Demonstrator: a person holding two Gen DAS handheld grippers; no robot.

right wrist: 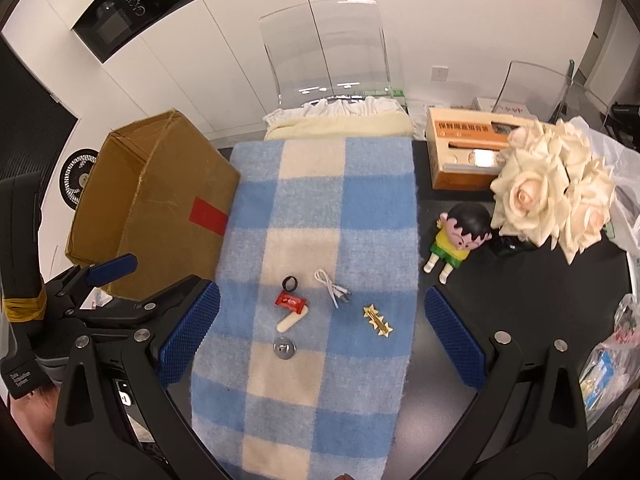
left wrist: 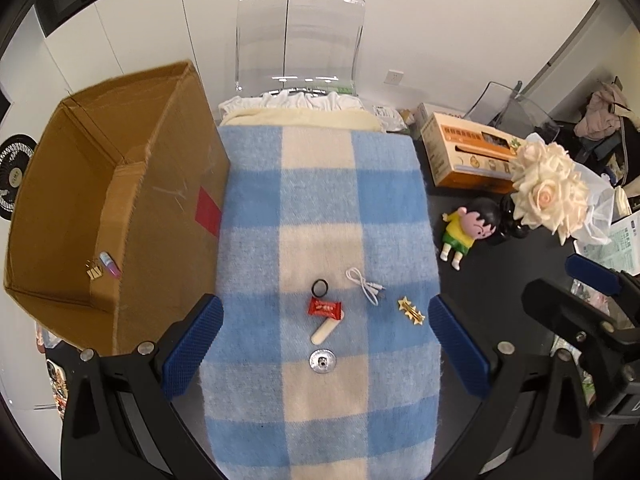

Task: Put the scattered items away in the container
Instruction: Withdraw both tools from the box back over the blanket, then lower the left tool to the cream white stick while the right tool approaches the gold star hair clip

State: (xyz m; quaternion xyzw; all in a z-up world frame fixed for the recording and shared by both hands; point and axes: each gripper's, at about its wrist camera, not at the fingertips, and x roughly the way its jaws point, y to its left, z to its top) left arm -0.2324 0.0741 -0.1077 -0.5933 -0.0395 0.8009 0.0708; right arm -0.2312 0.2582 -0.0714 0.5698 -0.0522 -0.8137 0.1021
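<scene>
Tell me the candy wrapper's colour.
Red with white print; the candy wrapper shows best in the left wrist view.

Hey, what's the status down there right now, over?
Left gripper and right gripper open, empty. Six items on blanket, candy among them; two already in cardboard box. Nothing blocking.

Your box (right wrist: 152, 200) hides its own floor in the right wrist view, so you cannot see what lies inside; in the left wrist view two small things (left wrist: 102, 266) show in it, too small to name surely. The candy (left wrist: 325, 309) covers one end of the stick (left wrist: 322, 331). The blanket (left wrist: 324, 208) runs off the bottom edge. Your roses (right wrist: 548, 192) hide their vase, and the print on the orange carton (left wrist: 468, 156) is too small to read.
</scene>
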